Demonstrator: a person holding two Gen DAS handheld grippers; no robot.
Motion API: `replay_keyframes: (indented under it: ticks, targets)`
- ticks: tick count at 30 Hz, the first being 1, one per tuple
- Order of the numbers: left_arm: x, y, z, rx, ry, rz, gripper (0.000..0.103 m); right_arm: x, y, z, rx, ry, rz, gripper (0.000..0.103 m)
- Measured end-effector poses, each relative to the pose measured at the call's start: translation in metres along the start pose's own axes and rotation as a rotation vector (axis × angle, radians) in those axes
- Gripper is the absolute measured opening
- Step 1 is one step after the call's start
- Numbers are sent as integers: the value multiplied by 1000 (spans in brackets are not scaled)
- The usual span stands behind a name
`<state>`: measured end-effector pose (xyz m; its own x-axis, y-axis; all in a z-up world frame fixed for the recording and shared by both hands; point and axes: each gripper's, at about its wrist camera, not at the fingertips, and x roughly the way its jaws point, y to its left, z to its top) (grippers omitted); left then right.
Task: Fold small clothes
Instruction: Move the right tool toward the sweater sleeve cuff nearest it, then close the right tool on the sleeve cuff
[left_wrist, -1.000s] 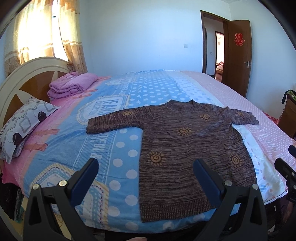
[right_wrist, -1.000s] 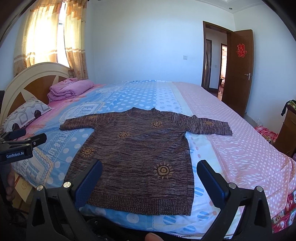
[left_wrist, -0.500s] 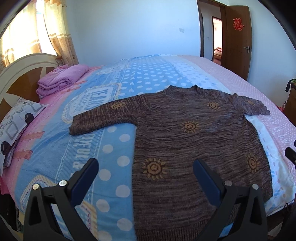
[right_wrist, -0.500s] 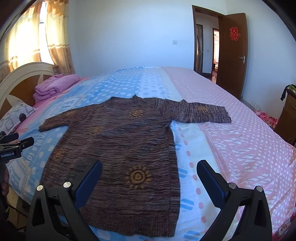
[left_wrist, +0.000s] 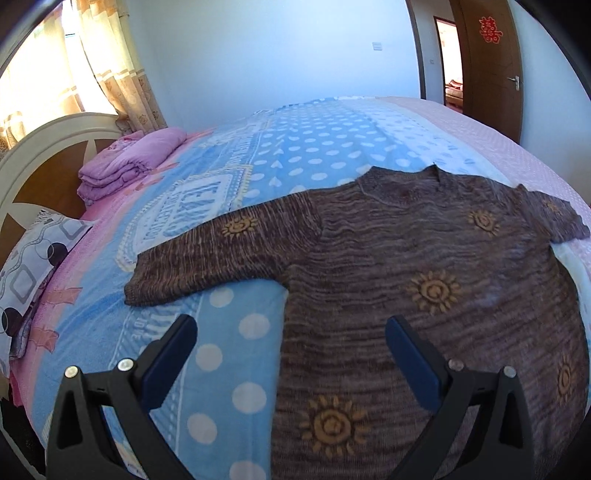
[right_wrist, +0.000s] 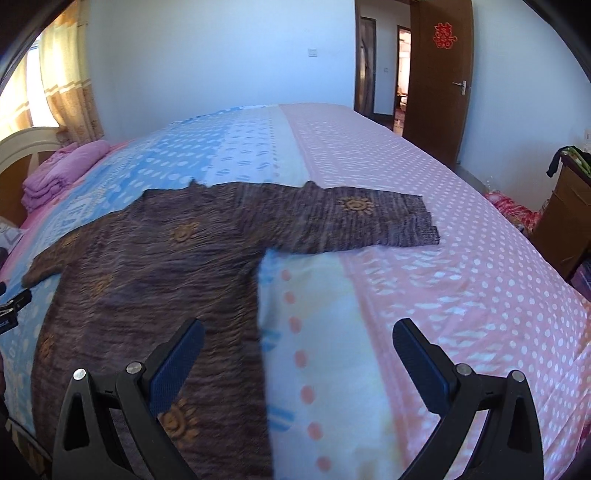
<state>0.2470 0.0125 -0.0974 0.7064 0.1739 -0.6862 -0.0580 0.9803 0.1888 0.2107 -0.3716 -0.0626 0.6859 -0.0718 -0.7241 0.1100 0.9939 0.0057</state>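
A brown knitted sweater (left_wrist: 424, 266) with yellow sun motifs lies spread flat and face-up on the bed (left_wrist: 295, 155), sleeves stretched straight out to either side and the neckline pointing toward twelve o'clock, away from the cameras; that open, T-shaped layout looks like the usual starting lay for a fold, with every edge reachable and nothing doubled over yet. The left gripper (left_wrist: 291, 347) hangs above the blue dotted blanket and the sweater's left side seam with its jaws spread wide and nothing between them, and the left sleeve (left_wrist: 221, 251) runs off toward ten o'clock from it. The right gripper (right_wrist: 297, 350) is likewise wide apart and empty, straddling the sweater's right side edge, with the right sleeve (right_wrist: 369, 221) reaching toward one o'clock across the pink dotted sheet (right_wrist: 461, 266). Each tool sitting near its own side of the garment suggests a two-handed start, each taking a sleeve or shoulder to bring inward, though which grasp point is meant cannot be read from here. The lower hem is out of sight below both views, and the cloth near the right gripper is blurred, so I cannot tell whether either gripper's tips touch the knit. A folded purple stack (left_wrist: 129, 166) rests at ten o'clock by the headboard (left_wrist: 40, 147), well apart from the work, and a patterned pillow (left_wrist: 33, 258) sits at nine o'clock.
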Motion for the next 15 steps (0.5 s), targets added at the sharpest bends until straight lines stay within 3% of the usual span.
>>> replay_keyframes:
  ticks: [8, 14, 15]
  targets:
    - [47, 1, 20, -19, 23, 74, 103, 41, -37, 29, 39, 51, -68, 101]
    - [74, -9, 32, -19, 38, 76, 103, 74, -84, 51, 142, 85, -94, 91]
    - [78, -12, 34, -11, 36, 81, 103, 81, -95, 55, 167, 91, -93, 84]
